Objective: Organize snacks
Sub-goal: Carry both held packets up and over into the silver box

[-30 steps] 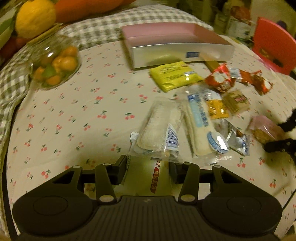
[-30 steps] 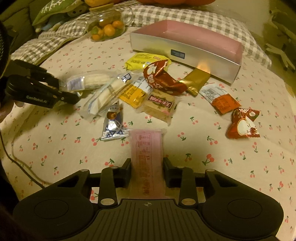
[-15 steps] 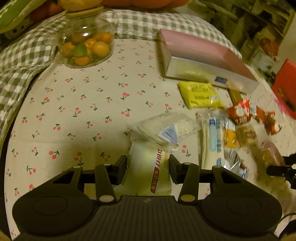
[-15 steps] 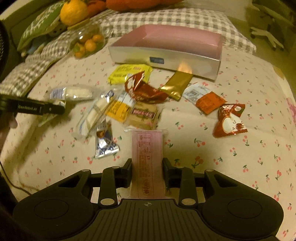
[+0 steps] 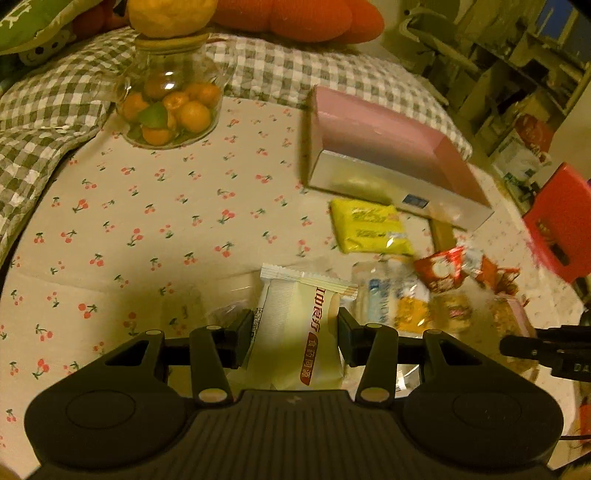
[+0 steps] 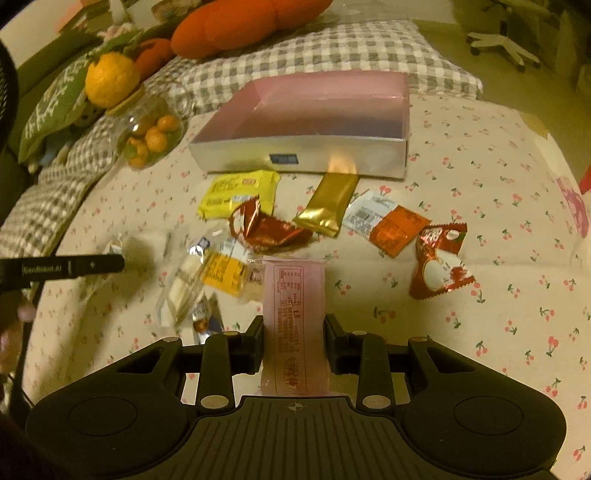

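Note:
My left gripper (image 5: 295, 332) is shut on a cream snack packet (image 5: 295, 325) with red lettering, held above the cloth. My right gripper (image 6: 294, 345) is shut on a pink snack packet (image 6: 294, 314), also lifted. The pink-lined box (image 6: 314, 110) with silver walls (image 5: 399, 192) lies open ahead of both. Several loose snacks lie in front of it: a yellow packet (image 6: 240, 192) (image 5: 369, 225), a gold bar (image 6: 330, 203), a red crumpled wrapper (image 6: 266, 227) and red-and-white packets (image 6: 439, 262). The other gripper shows at the edge of each view, the left gripper (image 6: 66, 267) and the right gripper (image 5: 546, 350).
A glass jar of small oranges (image 5: 170, 107) (image 6: 151, 138) stands at the far left on the cherry-print cloth (image 5: 147, 221), with a yellow citrus fruit (image 6: 109, 79) on top. Checked blanket (image 6: 332, 48) and orange cushions (image 5: 295, 14) lie behind the box. A red stool (image 5: 561, 225) stands at right.
Both grippers have risen and rolled, each with its packet. The left one's cream packet has come up clear of the clear-wrapped snacks. The box now sits more squarely ahead in the right wrist view.

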